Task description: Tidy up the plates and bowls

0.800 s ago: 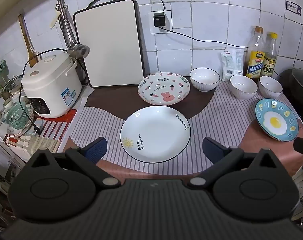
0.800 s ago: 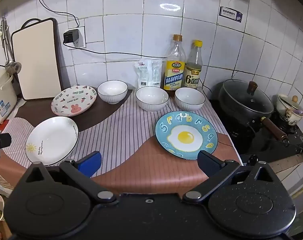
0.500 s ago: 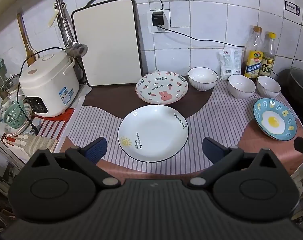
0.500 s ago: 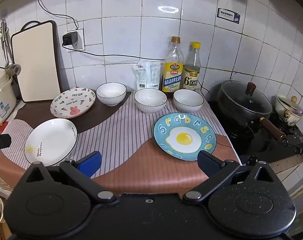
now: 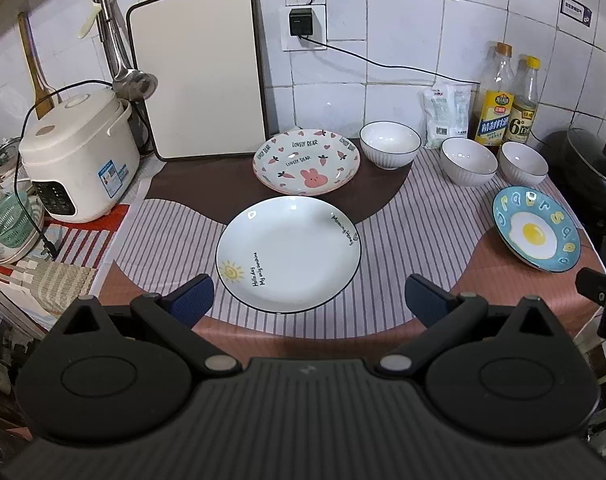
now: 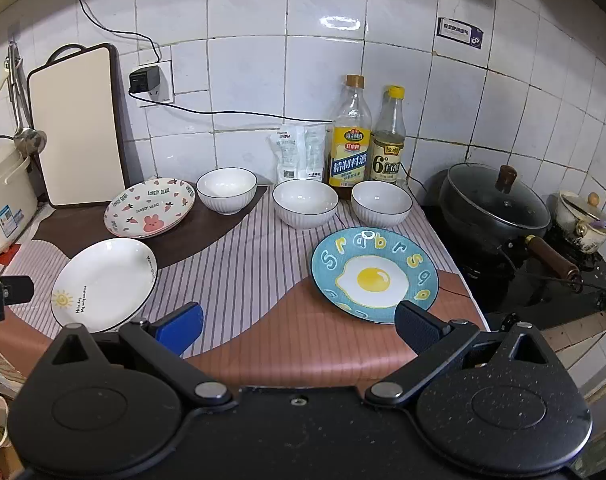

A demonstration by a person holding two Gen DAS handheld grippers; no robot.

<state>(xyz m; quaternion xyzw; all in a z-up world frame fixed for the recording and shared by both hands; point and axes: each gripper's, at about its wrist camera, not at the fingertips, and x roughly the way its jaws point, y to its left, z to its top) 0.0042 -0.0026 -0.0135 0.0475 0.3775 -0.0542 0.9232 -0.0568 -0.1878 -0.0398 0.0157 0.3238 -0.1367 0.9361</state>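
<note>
On the striped counter mat lie a white sun plate [image 5: 289,254] [image 6: 103,282], a pink bunny plate [image 5: 306,166] [image 6: 151,208] behind it, and a blue fried-egg plate [image 5: 537,234] [image 6: 374,274] at the right. Three white ribbed bowls stand in a row along the back: left [image 5: 389,145] [image 6: 227,190], middle [image 5: 468,161] [image 6: 305,203], right [image 5: 523,163] [image 6: 381,203]. My left gripper [image 5: 307,298] hovers open just in front of the sun plate. My right gripper [image 6: 299,322] hangs open with its right finger over the near rim of the egg plate. Neither holds anything.
A white rice cooker [image 5: 77,152] and a cutting board [image 5: 201,72] stand at the back left. Two bottles [image 6: 351,136] and a white pouch [image 6: 299,156] line the tiled wall. A black lidded pan [image 6: 493,204] sits on the stove at the right.
Both views have shifted only slightly; the plates sit a little lower and closer in frame. Both grippers stay open and nothing on the counter has moved.
</note>
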